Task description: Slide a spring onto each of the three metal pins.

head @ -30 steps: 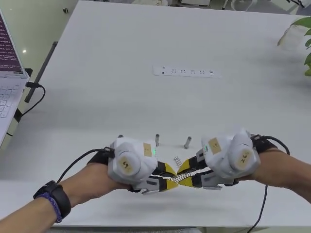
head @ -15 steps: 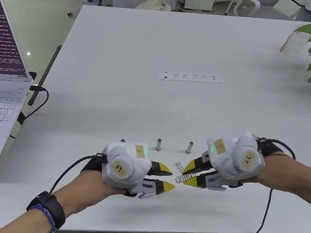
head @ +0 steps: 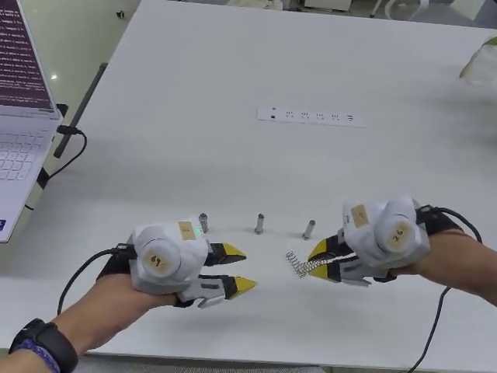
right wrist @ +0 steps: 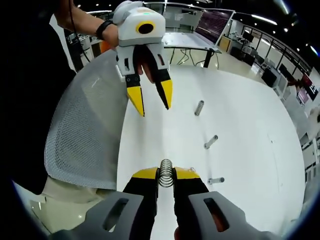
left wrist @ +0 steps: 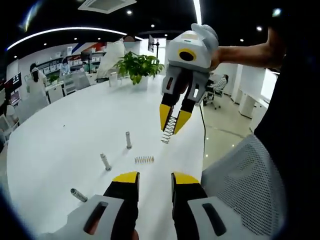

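- Two grippers are hovering over the table [head: 233,78], the left gripper [head: 242,269] gaping with nothing between its jaws.
- The right gripper [head: 318,260] is pinching a spring [left wrist: 169,131] tight.
- Three pins [head: 259,224] are standing in a row just beyond; a loose spring [head: 293,263] is lying near them.

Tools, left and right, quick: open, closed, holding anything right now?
Left tool: open, holding nothing.
Right tool: closed on a spring.
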### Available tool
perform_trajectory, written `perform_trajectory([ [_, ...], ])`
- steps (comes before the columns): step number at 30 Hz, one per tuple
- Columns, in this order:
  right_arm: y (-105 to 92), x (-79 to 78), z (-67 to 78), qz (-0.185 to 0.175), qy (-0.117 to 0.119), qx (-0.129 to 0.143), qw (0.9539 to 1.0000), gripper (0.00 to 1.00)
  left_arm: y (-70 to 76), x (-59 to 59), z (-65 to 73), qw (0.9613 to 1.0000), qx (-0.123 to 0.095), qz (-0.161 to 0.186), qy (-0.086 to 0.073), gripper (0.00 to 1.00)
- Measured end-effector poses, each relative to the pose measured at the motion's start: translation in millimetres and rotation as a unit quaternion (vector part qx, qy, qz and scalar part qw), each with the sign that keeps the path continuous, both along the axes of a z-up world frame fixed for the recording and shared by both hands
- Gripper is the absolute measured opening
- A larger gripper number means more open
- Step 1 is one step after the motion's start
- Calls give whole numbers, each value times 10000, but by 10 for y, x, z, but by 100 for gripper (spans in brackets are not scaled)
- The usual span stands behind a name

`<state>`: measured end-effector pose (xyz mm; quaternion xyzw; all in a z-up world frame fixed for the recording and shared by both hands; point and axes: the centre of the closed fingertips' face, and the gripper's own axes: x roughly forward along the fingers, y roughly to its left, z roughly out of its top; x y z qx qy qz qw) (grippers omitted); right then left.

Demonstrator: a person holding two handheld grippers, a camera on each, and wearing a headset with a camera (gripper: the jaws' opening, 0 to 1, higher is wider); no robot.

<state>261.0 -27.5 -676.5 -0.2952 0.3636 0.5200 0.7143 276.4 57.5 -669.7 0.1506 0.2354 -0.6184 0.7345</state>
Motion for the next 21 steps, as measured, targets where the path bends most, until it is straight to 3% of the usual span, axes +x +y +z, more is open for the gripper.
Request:
perform_trajectory([
  [10, -102, 137, -80, -70, 87, -278, 9996, 8, 260, 116, 11, 9983, -69, 570, 36, 26],
  [21, -175, 378, -97, -41, 147, -595, 9981, 8, 581, 221, -1, 9935, -69, 1136, 39, 34],
])
